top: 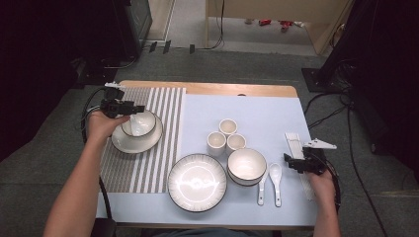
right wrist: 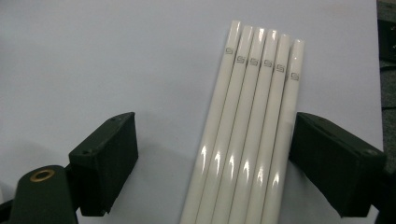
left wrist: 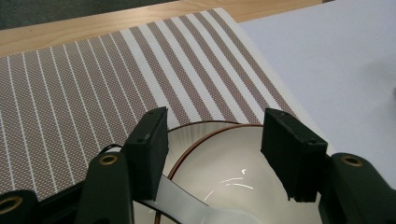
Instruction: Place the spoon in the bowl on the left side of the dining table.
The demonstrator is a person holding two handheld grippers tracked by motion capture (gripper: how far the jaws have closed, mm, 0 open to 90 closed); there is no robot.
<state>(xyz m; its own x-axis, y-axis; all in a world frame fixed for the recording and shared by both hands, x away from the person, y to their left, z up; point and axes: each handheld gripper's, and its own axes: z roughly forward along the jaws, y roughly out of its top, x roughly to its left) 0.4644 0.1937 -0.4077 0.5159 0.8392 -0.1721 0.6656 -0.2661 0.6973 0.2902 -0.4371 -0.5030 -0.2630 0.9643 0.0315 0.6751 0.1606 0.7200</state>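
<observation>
your left claw [left wrist: 212,154] hangs over the white ceramic bowl with a dark rim [top: 139,123], which sits on a white plate of the same make [top: 133,142] on the brown-and-white striped woven placemat [top: 163,106]. its jaws stand apart, one at each side of the bowl's rim, and i can't tell whether the pads touch it. the placemat's far edge runs close to the wooden desk [top: 222,89] border, with bare stripes beyond the bowl.

your right claw [right wrist: 212,163] is spread wide over the row of six white glossy chopsticks [right wrist: 247,135] lying side by side on the pale blue sheet [right wrist: 93,60]. the right jaw sits just beside the outermost stick; the left jaw is well clear, with open sheet between. the desk's right edge lies just past the sticks.
</observation>
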